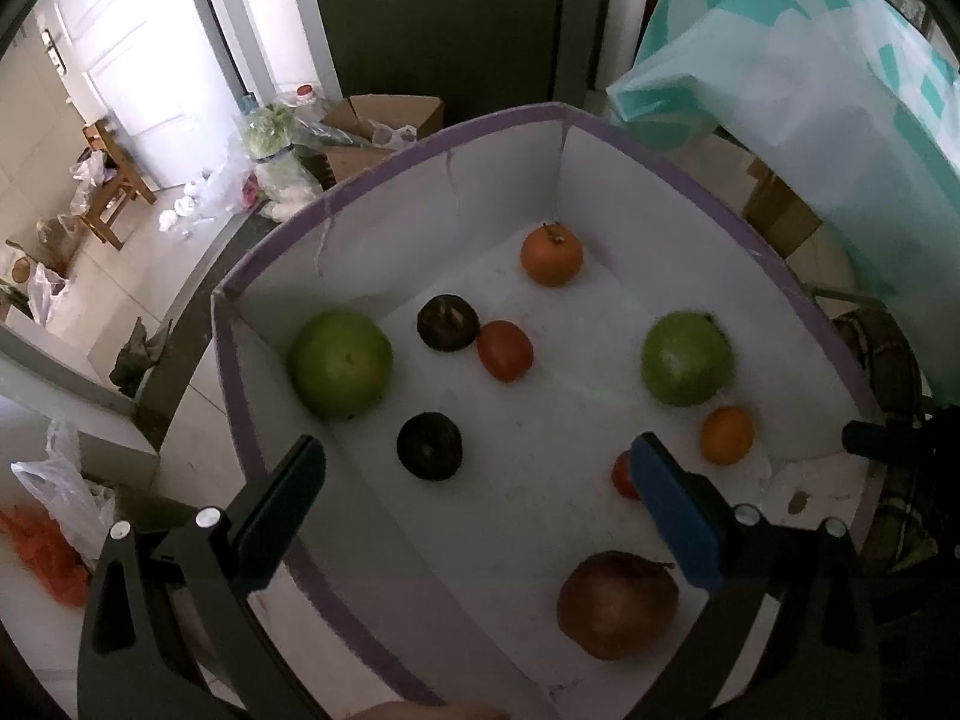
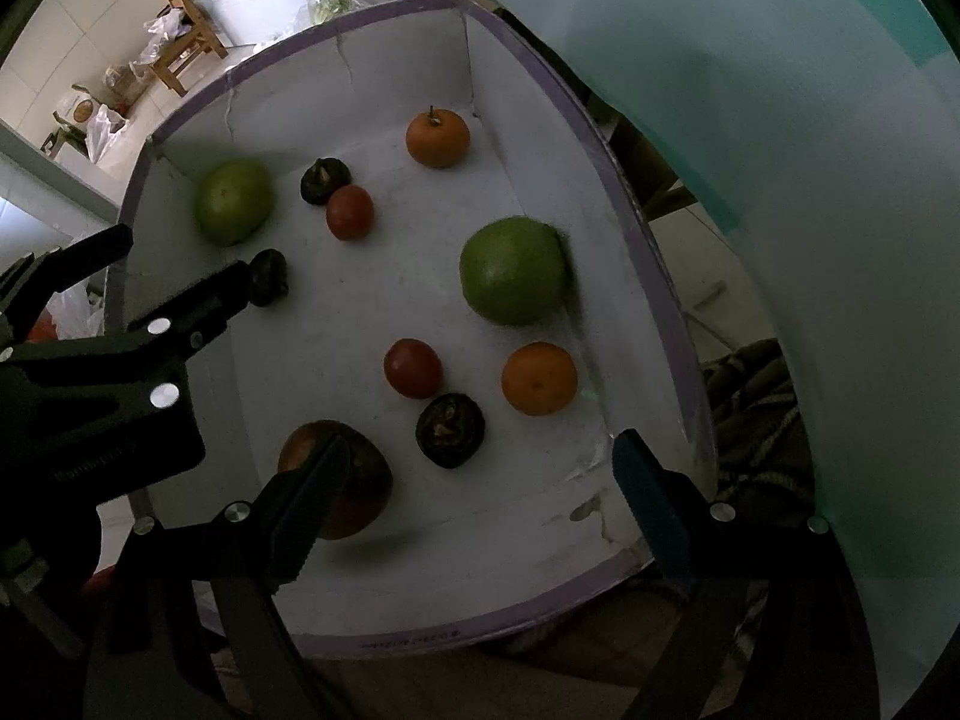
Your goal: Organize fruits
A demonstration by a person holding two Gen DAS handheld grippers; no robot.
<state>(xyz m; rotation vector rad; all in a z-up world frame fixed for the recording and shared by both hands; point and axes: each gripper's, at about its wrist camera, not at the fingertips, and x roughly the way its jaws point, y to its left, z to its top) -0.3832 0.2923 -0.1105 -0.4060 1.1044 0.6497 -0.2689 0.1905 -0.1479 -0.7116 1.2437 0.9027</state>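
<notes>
1. Left wrist view looks down into a white box [image 1: 384, 192] with a purple rim, and all the fruit lies loose on its floor. From left to right: a green apple [image 1: 340, 363] by the left wall, two dark fruits [image 1: 429, 446] in the middle, a red tomato [image 1: 505, 350] touching the farther dark one, an orange with a stem [image 1: 551, 255] near the far corner, a second green apple [image 1: 687, 358], and a small orange [image 1: 727, 435] just beside it.
2. The left claw [image 1: 480, 516] hangs above the box with its fingers wide apart, holding nothing. Its left finger [image 1: 282, 516] sits over the box's left wall.
3. The right claw [image 2: 474, 516] is likewise spread wide and empty, above the near end of the box.
4. No sorting has visibly begun, so the step in hand is judged to be picking a first fruit. The nearer dark fruit lies between the left claw's fingers and looks the easiest target. The claw should come straight down, clear of the wall, and close gently, since ripe fruit bruises.
5. The brown fruit [image 2: 360, 480] near the front is partly covered by the right claw's left finger, and its kind is hard to tell.
6. A second red fruit [image 1: 623, 477] is half hidden behind the left claw's blue pad.
7. Where sorted fruit should go is not shown, and no desk under the box can be seen.
</notes>
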